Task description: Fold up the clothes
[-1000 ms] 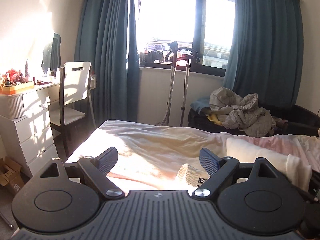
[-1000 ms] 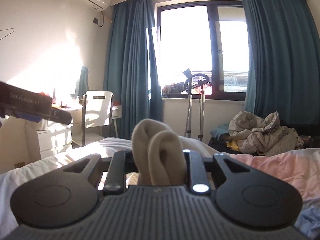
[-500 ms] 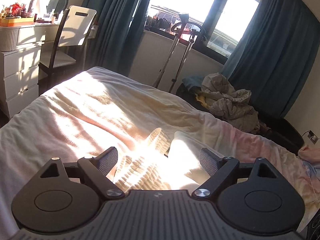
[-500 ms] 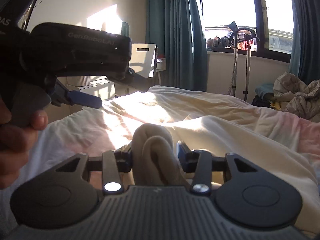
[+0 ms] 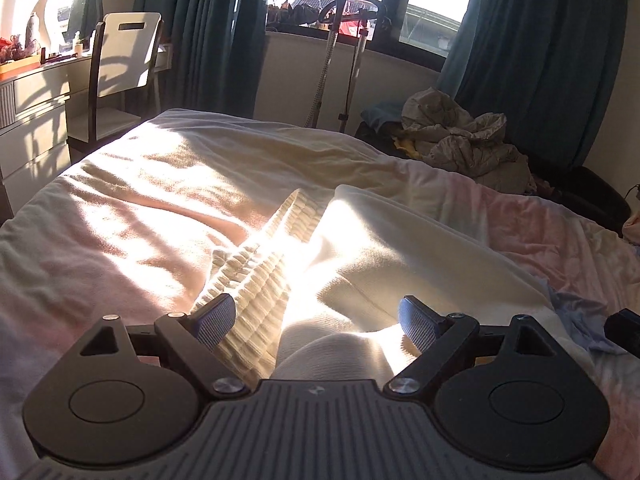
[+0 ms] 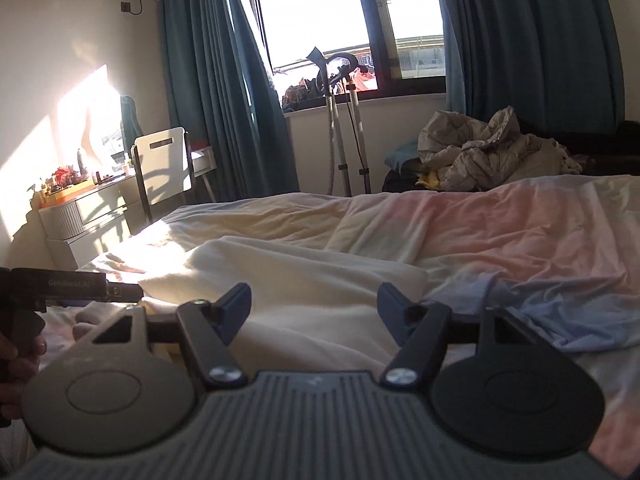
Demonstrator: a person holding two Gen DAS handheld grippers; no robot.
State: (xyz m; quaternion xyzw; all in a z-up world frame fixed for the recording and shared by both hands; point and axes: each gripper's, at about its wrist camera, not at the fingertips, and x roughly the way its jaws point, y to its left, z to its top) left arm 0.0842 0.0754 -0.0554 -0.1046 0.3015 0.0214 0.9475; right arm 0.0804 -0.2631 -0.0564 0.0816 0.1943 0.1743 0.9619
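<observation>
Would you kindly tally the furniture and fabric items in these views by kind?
Chair: 1
Dresser: 1
Bed: 1
Cream garment: 1
Blue garment: 1
Crumpled grey pile: 1
Curtains: 2
Total: 8

Cream ribbed garment; teal curtains (bedspread pink-tinged).

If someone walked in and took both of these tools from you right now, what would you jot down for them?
Left hand-held gripper: open, low over the cream garment, its ribbed edge between the fingers, not gripped.
Right hand-held gripper: open, its jaws have just been opening; nothing between them now.
The garment lies on the bed, part folded over itself. A light blue cloth lies beside it.
Left: finish folding the cream piece, then the blue one.
</observation>
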